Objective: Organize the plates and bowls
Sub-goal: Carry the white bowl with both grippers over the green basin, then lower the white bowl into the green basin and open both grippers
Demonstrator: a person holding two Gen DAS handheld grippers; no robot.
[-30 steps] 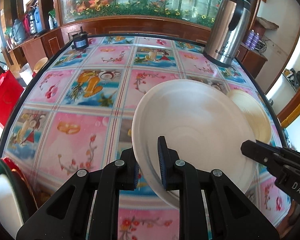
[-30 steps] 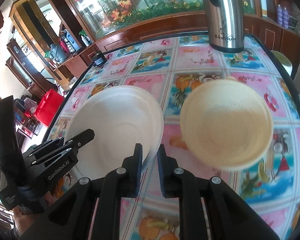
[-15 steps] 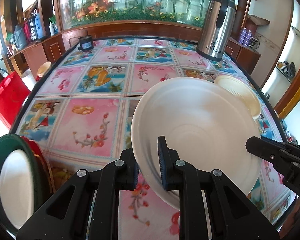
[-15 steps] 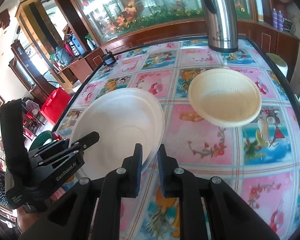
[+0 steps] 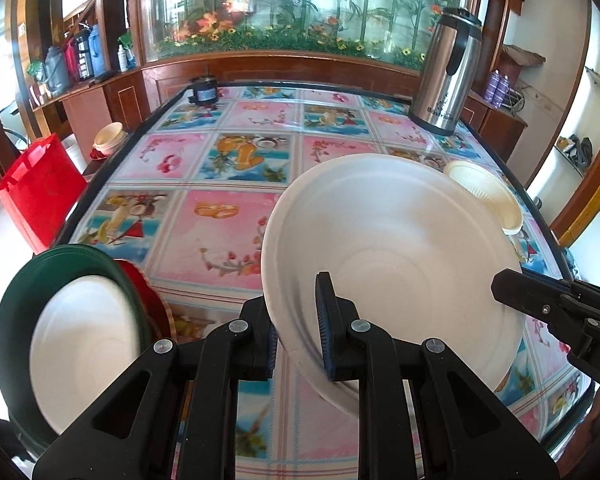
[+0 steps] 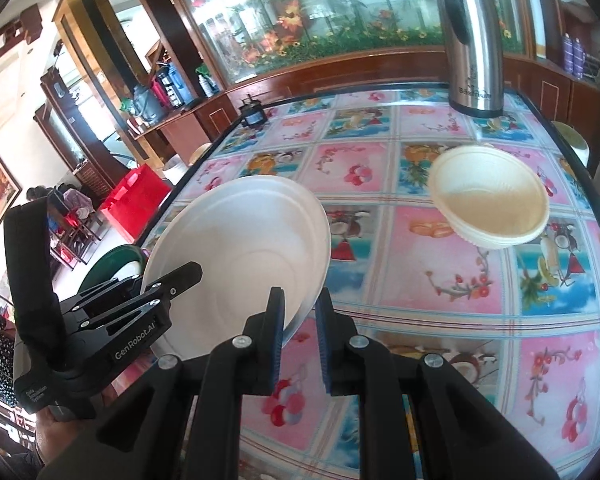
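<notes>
A large white plate [image 5: 392,252] is held tilted above the table, and it also shows in the right wrist view [image 6: 240,256]. My left gripper [image 5: 298,320] is shut on its near left rim. My right gripper [image 6: 300,320] is shut on its right rim. A stack of cream bowls [image 6: 490,196] sits on the table to the right; in the left wrist view the cream bowls [image 5: 486,196] lie behind the plate. At the lower left stands a green plate [image 5: 24,292] holding a white plate [image 5: 80,352], with a red plate [image 5: 152,300] behind.
The table [image 5: 228,216] has a flowered pink and blue cloth. A steel thermos jug [image 5: 446,72] stands at the far right and a small dark jar [image 5: 204,92] at the far left. A red bag [image 5: 36,188] stands on the floor to the left.
Both grippers have pulled back and up with the white plate. The table looks farther away, and the green, white and red plates at the left have come more into view.
</notes>
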